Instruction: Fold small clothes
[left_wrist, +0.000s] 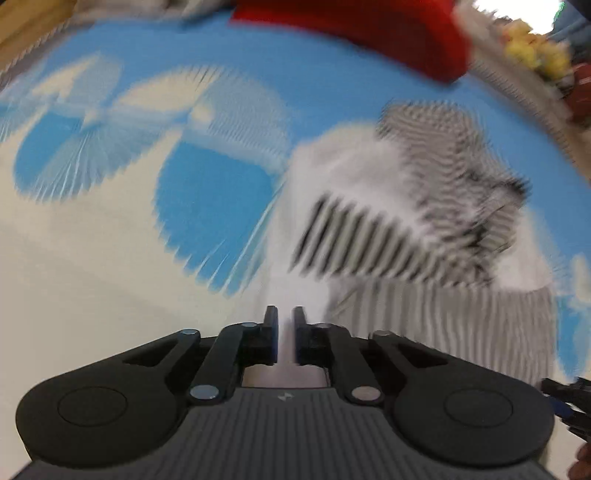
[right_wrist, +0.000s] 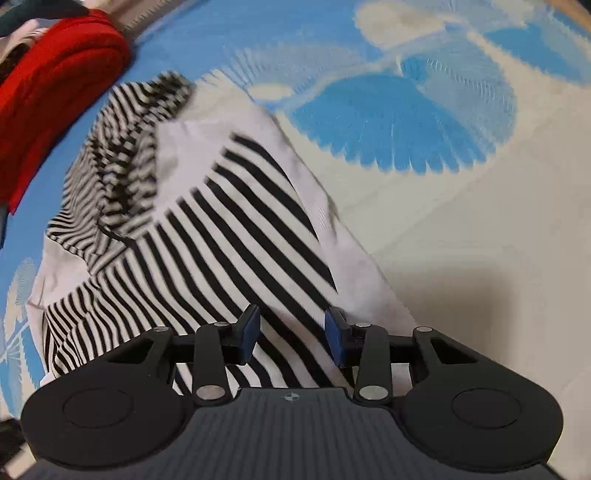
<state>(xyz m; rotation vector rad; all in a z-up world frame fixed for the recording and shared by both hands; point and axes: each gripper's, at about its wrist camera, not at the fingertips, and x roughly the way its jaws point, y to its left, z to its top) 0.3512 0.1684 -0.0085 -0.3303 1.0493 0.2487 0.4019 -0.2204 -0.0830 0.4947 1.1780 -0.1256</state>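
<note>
A small black-and-white striped garment (right_wrist: 207, 236) with white panels lies crumpled on a blue and cream patterned sheet (right_wrist: 461, 229). My right gripper (right_wrist: 291, 332) is open just above its near edge, striped cloth showing between the fingers. In the blurred left wrist view the same garment (left_wrist: 388, 221) lies ahead and to the right. My left gripper (left_wrist: 285, 334) has its fingers nearly together, with a narrow gap and pale cloth showing between them; whether it pinches the cloth is unclear.
A red folded garment (right_wrist: 55, 88) lies beyond the striped one, also in the left wrist view (left_wrist: 388, 33). Yellow and dark items (left_wrist: 535, 55) sit at the far right edge. The other gripper's tip (left_wrist: 569, 402) shows at the lower right.
</note>
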